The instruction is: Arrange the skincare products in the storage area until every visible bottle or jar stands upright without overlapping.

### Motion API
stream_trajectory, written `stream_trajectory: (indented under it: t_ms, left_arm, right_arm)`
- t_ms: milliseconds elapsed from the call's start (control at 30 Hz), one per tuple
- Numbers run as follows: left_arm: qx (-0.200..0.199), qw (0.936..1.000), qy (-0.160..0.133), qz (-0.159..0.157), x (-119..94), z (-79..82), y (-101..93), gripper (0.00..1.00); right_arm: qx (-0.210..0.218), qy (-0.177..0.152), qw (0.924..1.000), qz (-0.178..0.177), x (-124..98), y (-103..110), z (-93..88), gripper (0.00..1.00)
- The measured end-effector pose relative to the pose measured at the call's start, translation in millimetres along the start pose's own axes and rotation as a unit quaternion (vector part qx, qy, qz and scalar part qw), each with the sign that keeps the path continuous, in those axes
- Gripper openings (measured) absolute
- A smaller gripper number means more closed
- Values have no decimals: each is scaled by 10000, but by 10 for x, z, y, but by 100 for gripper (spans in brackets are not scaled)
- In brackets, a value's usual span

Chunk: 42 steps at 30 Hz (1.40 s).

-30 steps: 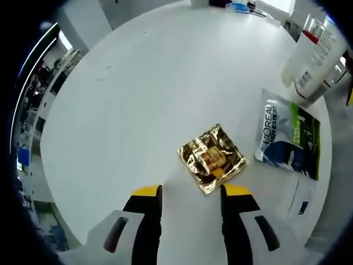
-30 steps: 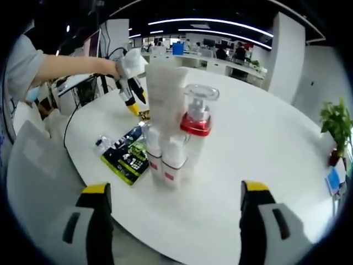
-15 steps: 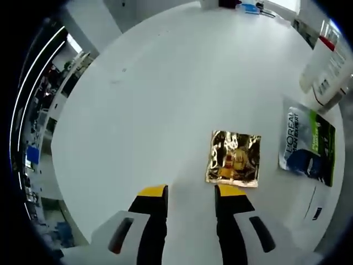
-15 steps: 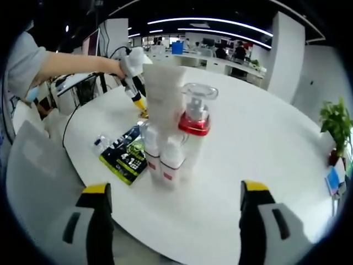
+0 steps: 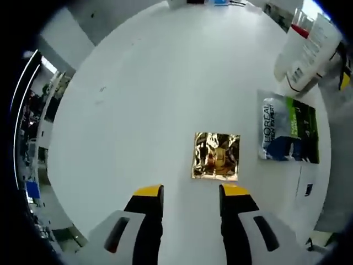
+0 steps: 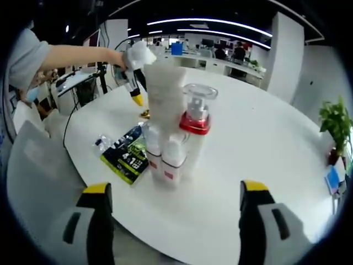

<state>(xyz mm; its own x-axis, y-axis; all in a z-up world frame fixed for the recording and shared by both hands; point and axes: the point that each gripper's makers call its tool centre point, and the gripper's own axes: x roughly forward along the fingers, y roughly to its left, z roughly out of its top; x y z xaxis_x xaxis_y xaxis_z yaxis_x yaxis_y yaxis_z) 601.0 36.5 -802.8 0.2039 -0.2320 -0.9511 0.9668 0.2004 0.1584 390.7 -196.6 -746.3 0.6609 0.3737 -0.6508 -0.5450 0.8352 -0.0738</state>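
— What's the biggest thing in front of you?

— The round white table, which carries everything. Near its edge, in the right gripper view, a cluster of skincare containers stands upright and packed together: a tall white tube with its long axis vertical, a pump bottle with a red collar and clear cap just beside it, and two small white bottles with red-marked labels in front, touching each other.

— And what's lying down?

— A L'Oreal Men Expert sachet lies flat beside the cluster; in the left gripper view its long axis runs across the picture, the printed name reading up its left end. A little apart from it lies a gold foil sachet, also flat, nearly square, its edges roughly in line with the jaws.

— Anything in the containers?

— I cannot tell; the white walls hide their contents.

— The tongs?

— The left gripper hangs above the table, yellow-tipped jaws spread with bare table between them, the gold sachet just beyond the tips. It also shows in the right gripper view, held by a person's hand behind the tube. The right gripper has its jaws spread wide, gripping nothing, the bottle cluster ahead of them.
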Motion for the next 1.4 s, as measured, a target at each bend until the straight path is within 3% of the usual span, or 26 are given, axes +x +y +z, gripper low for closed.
stream_trajectory:
  t_ms: [167,267,600,1400]
  left_arm:
    - [-90,9998,-116,-117,7,97,-23,40]
    - [106,9998,-79,-168,46,135,-60,48]
    - [183,9990,-13,-415,180,327,-234,48]
    - [127,9963,203,-822,347,246,-319,49]
  right_arm:
    - [-27,-22,10000,7,-16,7,11,96]
    - [-24,-14,10000,-4,-29,2,-1,96]
    - [-1,26,10000,-1,-35,11,-34,95]
    - [78,98,9999,-73,-44,-18,-93,95]
